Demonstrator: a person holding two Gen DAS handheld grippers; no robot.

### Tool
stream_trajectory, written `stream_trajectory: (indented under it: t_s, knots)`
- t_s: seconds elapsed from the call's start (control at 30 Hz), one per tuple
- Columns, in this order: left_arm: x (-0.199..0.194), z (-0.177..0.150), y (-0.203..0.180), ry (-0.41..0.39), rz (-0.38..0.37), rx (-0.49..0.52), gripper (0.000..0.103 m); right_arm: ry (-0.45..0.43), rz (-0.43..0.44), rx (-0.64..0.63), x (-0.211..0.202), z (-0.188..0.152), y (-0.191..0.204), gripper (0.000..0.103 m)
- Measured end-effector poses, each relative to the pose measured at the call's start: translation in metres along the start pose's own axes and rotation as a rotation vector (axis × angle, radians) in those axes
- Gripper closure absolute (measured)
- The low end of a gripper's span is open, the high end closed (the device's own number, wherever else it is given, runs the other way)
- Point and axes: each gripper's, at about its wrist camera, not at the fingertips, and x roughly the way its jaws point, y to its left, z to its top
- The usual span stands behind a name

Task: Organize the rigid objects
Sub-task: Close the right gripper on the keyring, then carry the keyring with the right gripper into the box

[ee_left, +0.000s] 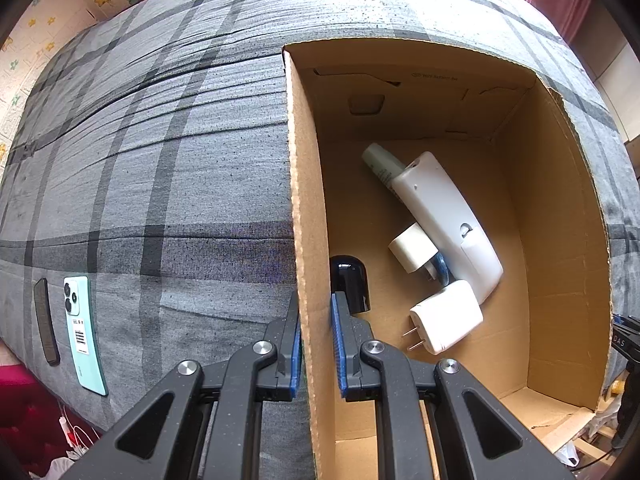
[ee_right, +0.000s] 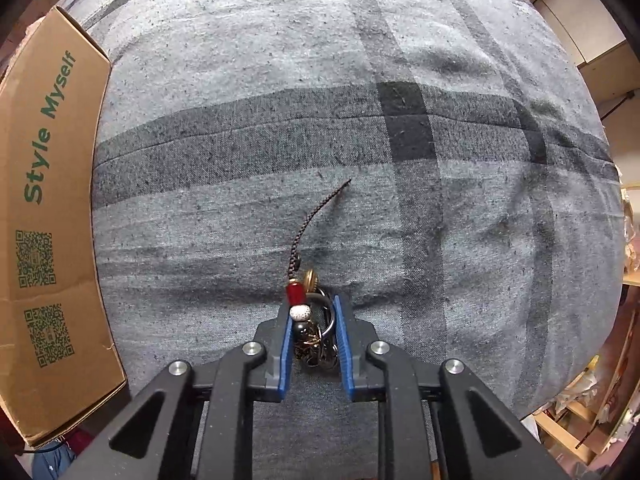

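My left gripper (ee_left: 316,300) is shut on the left wall of an open cardboard box (ee_left: 308,200) that stands on a grey plaid bed cover. Inside the box lie a long white device (ee_left: 448,220), a pale green tube (ee_left: 380,168), two white plug adapters (ee_left: 448,320) and a black rounded object (ee_left: 348,280). My right gripper (ee_right: 314,300) points down at the cover and is shut on a keychain (ee_right: 306,336) with red and white beads, metal rings and a braided cord (ee_right: 304,232) that trails away over the fabric.
A mint green phone (ee_left: 82,332) and a dark slim object (ee_left: 46,320) lie on the cover left of the box. In the right wrist view the printed outer side of the box (ee_right: 52,220) stands at the left. The bed's edge drops off at the right.
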Motion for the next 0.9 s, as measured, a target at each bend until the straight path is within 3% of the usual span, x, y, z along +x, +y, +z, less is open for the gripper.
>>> stream_trajectory:
  t_s: [0.13,0.2,0.43,0.9]
  knots:
    - [0.0,0.0,0.0,0.0,0.001,-0.001,0.089,-0.011,0.005,0.003,-0.011,0.004,0.0,0.084]
    - [0.0,0.0,0.0,-0.001,0.0,-0.005,0.089,-0.02,0.005,-0.002,-0.017,0.006,0.0,0.09]
    - [0.0,0.0,-0.001,0.0,0.003,0.0,0.089,-0.041,-0.004,-0.012,-0.04,0.017,0.001,0.09]
    - [0.002,0.002,0.0,0.006,-0.002,0.001,0.089,-0.119,0.013,-0.034,-0.093,0.009,0.013,0.09]
